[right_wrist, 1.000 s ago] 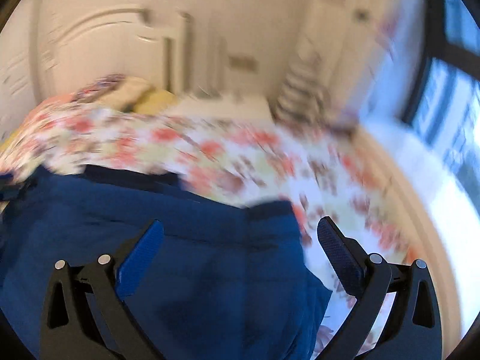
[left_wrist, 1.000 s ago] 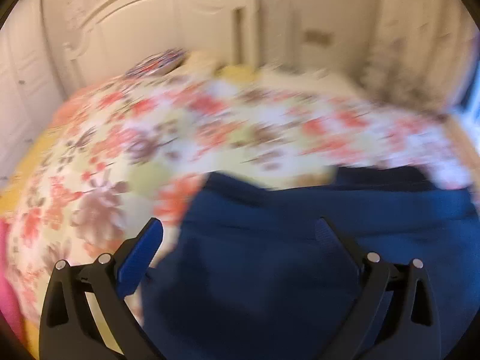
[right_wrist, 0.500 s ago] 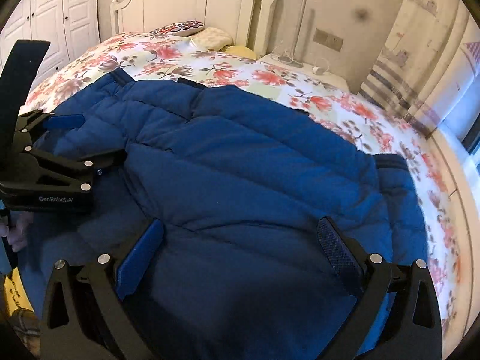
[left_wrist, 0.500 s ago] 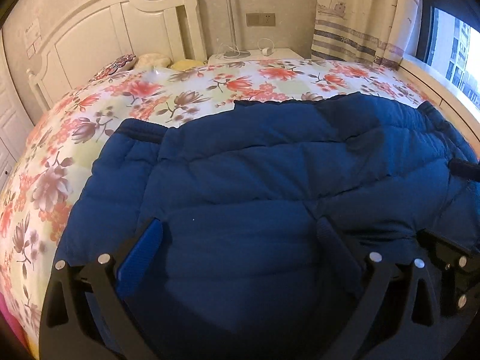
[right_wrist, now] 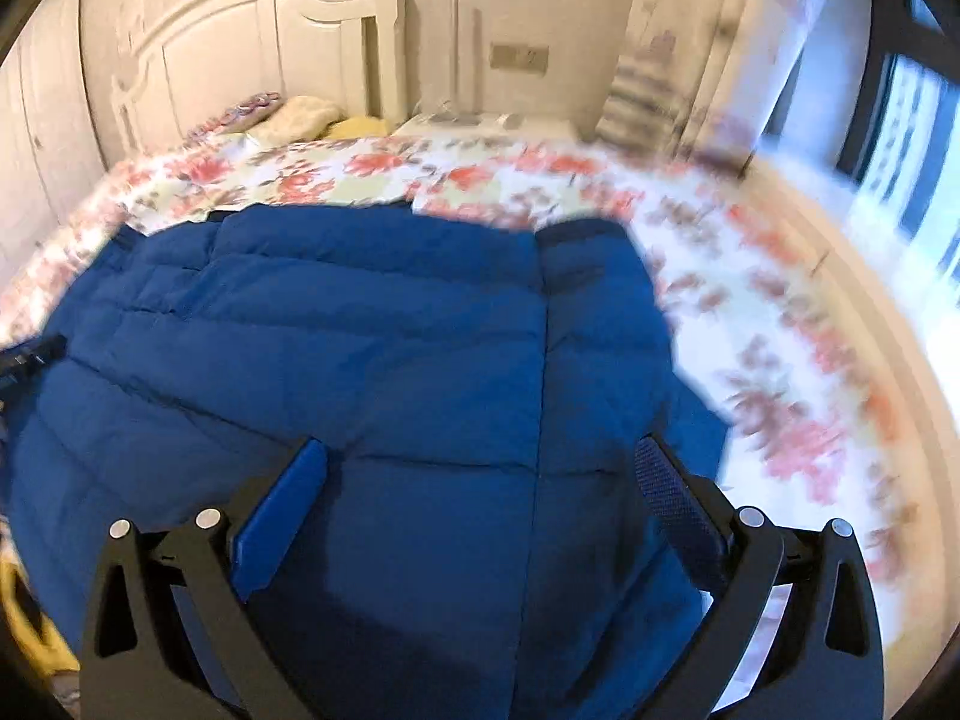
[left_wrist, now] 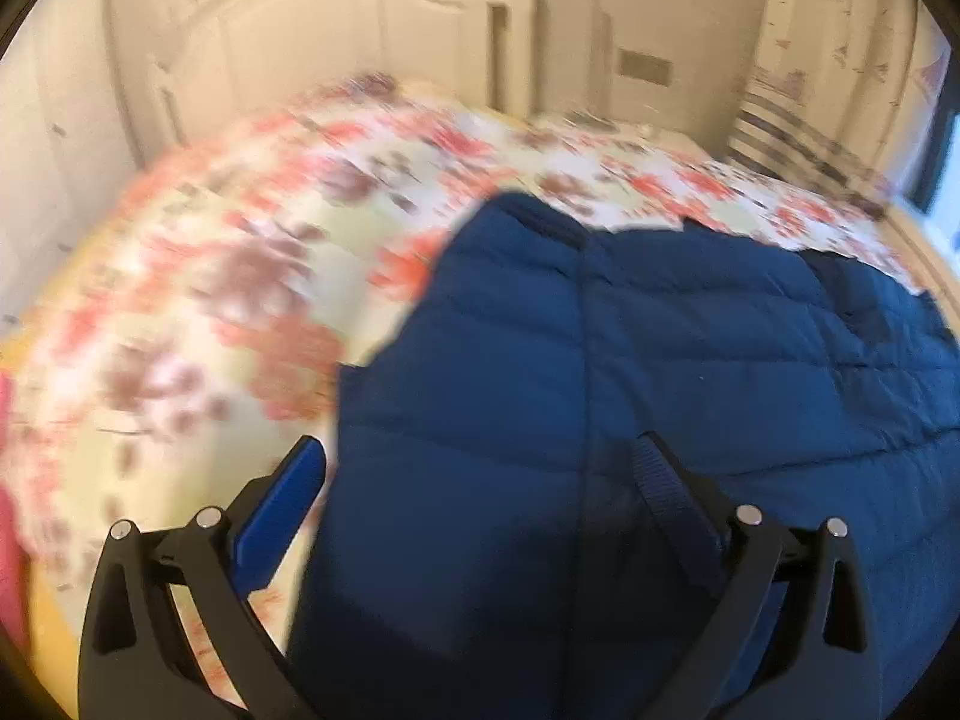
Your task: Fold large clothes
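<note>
Spreading across the floral bedspread (right_wrist: 780, 324) of the bed, a blue quilted jacket (right_wrist: 372, 348) is seen from both wrist views. The left gripper (left_wrist: 480, 480) is held over the jacket's left edge with its jaws wide apart, nothing clamped between them. The right gripper (right_wrist: 480, 480) is held over the jacket's right part, jaws likewise spread and empty. A white headboard (right_wrist: 240, 42) is visible behind.

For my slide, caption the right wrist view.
Open right gripper poised over a blue quilted jacket spread on a floral bedspread, white headboard behind.
</note>
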A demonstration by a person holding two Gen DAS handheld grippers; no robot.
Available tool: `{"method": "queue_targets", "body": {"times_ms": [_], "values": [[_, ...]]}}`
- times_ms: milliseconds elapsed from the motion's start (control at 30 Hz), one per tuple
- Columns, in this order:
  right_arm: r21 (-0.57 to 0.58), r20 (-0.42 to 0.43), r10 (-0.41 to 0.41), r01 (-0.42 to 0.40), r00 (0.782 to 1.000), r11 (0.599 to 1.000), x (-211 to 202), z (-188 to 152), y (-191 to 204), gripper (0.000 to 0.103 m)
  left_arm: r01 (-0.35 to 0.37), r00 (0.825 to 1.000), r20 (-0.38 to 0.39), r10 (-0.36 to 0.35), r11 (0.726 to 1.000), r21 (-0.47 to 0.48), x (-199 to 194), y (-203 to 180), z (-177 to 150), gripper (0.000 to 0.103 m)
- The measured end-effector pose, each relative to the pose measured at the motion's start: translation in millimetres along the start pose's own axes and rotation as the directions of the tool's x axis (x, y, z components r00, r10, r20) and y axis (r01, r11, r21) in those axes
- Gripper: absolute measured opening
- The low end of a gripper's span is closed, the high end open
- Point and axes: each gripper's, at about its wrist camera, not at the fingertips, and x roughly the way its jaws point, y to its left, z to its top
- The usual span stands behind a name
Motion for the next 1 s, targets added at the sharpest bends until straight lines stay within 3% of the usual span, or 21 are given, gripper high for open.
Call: {"method": "queue_targets", "body": {"times_ms": [33,100,233,333,367,467,633,767,867,933,1000], "values": [[-0.027,0.033,0.041,-0.040,0.999,0.999,-13,-2,11,0.098,0.006,1.000,0.021,-0.006,1.000,0.002,-9,-2,-2,0.098],[-0.089,0.061,0.102,-0.097,0.993,0.991,-30,-6,31,0.098,0.092,0.993,0.077,-0.093,0.996,0.017,-39,-17,-9,0.098],[-0.270,0.016,0.159,-0.149,0.987,0.951,-36,-34,86,0.098,0.143,0.977,0.127,-0.172,0.967,0.211,-76,-76,-40,0.100],[-0.260,0.030,0.139,-0.126,0.990,0.957,-19,-51,93,0.099,0.075,0.991,0.085,-0.107,0.945,0.317,-54,-111,-65,0.101],[-0.263,0.032,0.146,-0.133,0.989,0.956,-17,-53,91,0.099,0.089,0.987,0.101,-0.123,0.952,0.292,-47,-108,-69,0.101],[-0.284,0.009,0.160,-0.151,0.987,0.947,-20,-50,86,0.098,0.160,0.983,0.044,-0.177,0.951,0.264,-42,-98,-64,0.101],[-0.219,0.045,0.119,-0.106,0.992,0.970,-40,-51,48,0.098,0.136,0.987,0.050,-0.150,0.969,0.207,-54,-68,-64,0.101],[-0.099,0.044,0.078,-0.074,0.996,0.992,-40,-64,-5,0.098,0.058,0.994,0.083,-0.068,0.991,0.117,-60,-19,-75,0.101],[0.026,0.039,0.142,-0.143,0.989,0.989,-32,-82,-41,0.098,0.117,0.991,0.059,-0.121,0.991,0.066,-52,9,-85,0.101],[0.059,0.046,0.168,-0.171,0.985,0.984,-29,-88,-46,0.099,0.090,0.994,0.056,-0.096,0.991,0.095,-52,6,-84,0.101],[0.043,0.033,0.118,-0.119,0.992,0.992,-32,-84,-38,0.098,0.053,0.997,0.051,-0.059,0.993,0.106,-49,1,-81,0.101]]}}
